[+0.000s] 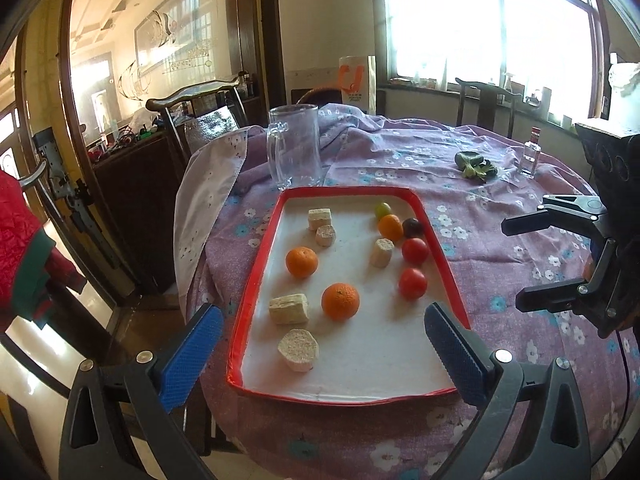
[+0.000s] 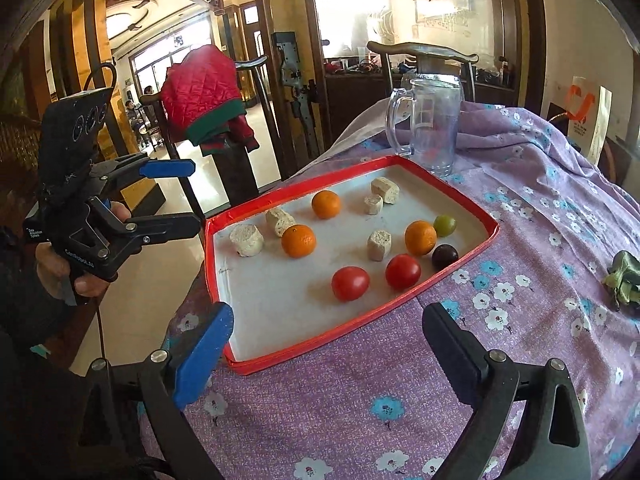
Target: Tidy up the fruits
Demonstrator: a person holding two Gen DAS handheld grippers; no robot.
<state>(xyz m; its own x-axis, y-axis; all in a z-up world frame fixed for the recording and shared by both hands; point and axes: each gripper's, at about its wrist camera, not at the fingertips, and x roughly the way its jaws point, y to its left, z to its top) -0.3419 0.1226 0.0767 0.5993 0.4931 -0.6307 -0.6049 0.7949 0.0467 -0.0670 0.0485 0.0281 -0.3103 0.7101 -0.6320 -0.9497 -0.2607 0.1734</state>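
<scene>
A: What sits on the table?

B: A shallow white rectangular tray with a red rim [image 1: 256, 264] lies on a purple cloth printed with white and blue flowers [image 1: 500, 248]. Inside it are three round orange mandarins [image 1: 340, 301], two red tomatoes [image 1: 413, 283], a small green grape [image 1: 383, 209], a dark purple grape [image 1: 413, 227] and five pale, crumbly cream-coloured blocks [image 1: 289, 308].

A: How are the fruits laid out?

B: Seen from the left wrist, the tomatoes, both grapes and one mandarin gather along the tray's right side; the other two mandarins lie nearer the middle, apart from each other. The blocks are scattered among them.

A: And the grippers?

B: The left gripper [image 1: 322, 350], with blue pads, stands spread wide over the tray's near end, nothing between its fingers. The right gripper [image 2: 326, 346] is also spread wide and empty, above the cloth at the tray's near corner. A hand [image 2: 60, 268] holds the left gripper's handle.

A: Anything else?

B: A clear glass mug with a handle [image 1: 294, 148] stands upright just beyond the tray. A small clear bottle with a red cap [image 1: 530, 154] stands farther off.
</scene>
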